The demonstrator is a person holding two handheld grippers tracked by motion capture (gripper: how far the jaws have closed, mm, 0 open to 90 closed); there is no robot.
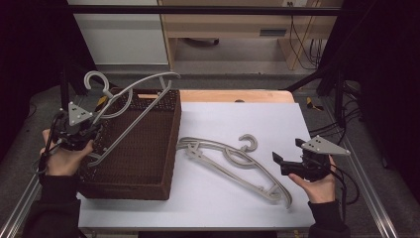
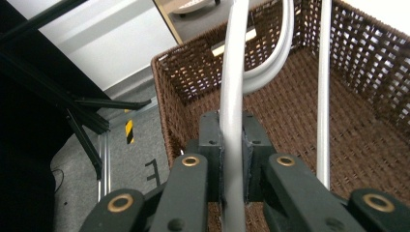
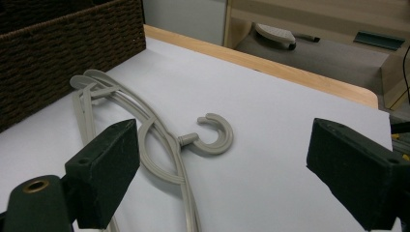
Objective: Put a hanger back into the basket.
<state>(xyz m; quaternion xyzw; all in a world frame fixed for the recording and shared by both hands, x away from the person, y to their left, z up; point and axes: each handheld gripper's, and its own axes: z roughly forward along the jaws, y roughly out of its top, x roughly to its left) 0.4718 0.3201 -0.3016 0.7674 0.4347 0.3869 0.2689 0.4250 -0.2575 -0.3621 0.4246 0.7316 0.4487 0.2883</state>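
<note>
Left tongs (image 1: 74,133) grip one grey hanger (image 1: 130,106) over the brown basket (image 1: 163,148), not yet released, while beside the basket another hanger (image 1: 233,166) awaits the wide-open right tongs (image 1: 292,161).

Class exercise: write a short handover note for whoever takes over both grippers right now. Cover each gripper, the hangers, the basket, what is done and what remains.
Left gripper: shut on a grey hanger, held over the brown wicker basket, its lower end inside.
Right gripper: open, holding nothing, beside the hanger on the sheet.
Done: one hanger is nearly in the basket.
Left: probably lower and release it, then pick up the one on the sheet and put it in too.
</note>
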